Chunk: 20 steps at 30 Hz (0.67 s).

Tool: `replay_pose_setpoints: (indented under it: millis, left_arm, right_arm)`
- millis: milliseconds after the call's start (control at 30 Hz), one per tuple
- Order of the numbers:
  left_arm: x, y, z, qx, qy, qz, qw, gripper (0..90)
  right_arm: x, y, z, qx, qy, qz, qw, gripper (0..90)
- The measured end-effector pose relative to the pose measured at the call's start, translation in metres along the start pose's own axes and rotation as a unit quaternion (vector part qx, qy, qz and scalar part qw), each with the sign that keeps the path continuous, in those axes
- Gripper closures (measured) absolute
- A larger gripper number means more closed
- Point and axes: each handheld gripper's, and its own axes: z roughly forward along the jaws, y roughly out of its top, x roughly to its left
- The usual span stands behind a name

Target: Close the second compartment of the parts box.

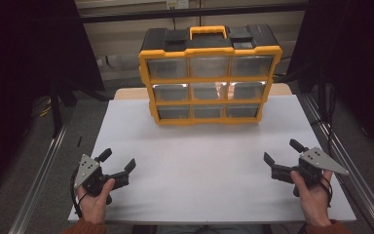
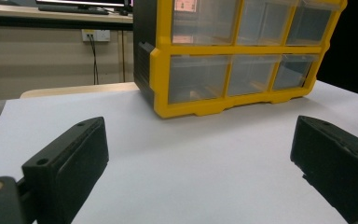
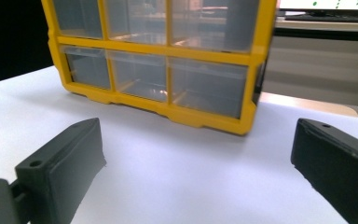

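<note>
A yellow and black drawer cabinet (image 1: pixel 209 75) with clear drawers and a yellow carry handle stands upright at the far middle of the white table (image 1: pixel 204 165). All its drawers look pushed in. My left gripper (image 1: pixel 118 162) rests near the front left of the table, held by a hand, jaws wide apart with nothing between them. My right gripper (image 1: pixel 283 152) sits near the front right, also open and empty. The cabinet (image 2: pixel 233 60) stands well ahead of the left gripper's fingers (image 2: pixel 70 163). From the right gripper, the cabinet (image 3: pixel 158 60) is likewise ahead, beyond its fingers (image 3: pixel 60 168).
Metal frame rails (image 1: pixel 44 165) run along both sides of the table. Behind the cabinet are a beige wall, a wall socket (image 2: pixel 95 35) and a shelf with monitors. Dark curtains hang at left and right.
</note>
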Motion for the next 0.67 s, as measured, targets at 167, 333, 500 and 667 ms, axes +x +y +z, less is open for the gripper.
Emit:
replay_pose_setpoints:
  millis: [167,333,500,667]
  left_arm:
    - [-0.001,0.000,-0.002,0.002,0.003,0.000,1.0000,4.1]
    - [-0.002,0.000,-0.002,0.006,-0.001,0.006,1.0000,4.1]
    - [-0.004,0.000,-0.001,0.005,-0.005,0.004,1.0000,4.1]
    - [-0.004,0.000,0.000,0.006,-0.010,0.009,0.9999,4.1]
  right_arm:
    - [-0.006,-0.008,-0.013,0.008,-0.005,0.003,1.0000,1.7]
    - [-0.013,-0.018,-0.024,0.011,-0.018,0.013,0.9997,1.7]
    - [-0.014,-0.019,-0.024,0.009,-0.017,0.012,0.9998,1.7]
    - [-0.012,-0.019,-0.021,0.012,-0.009,0.014,0.9998,1.7]
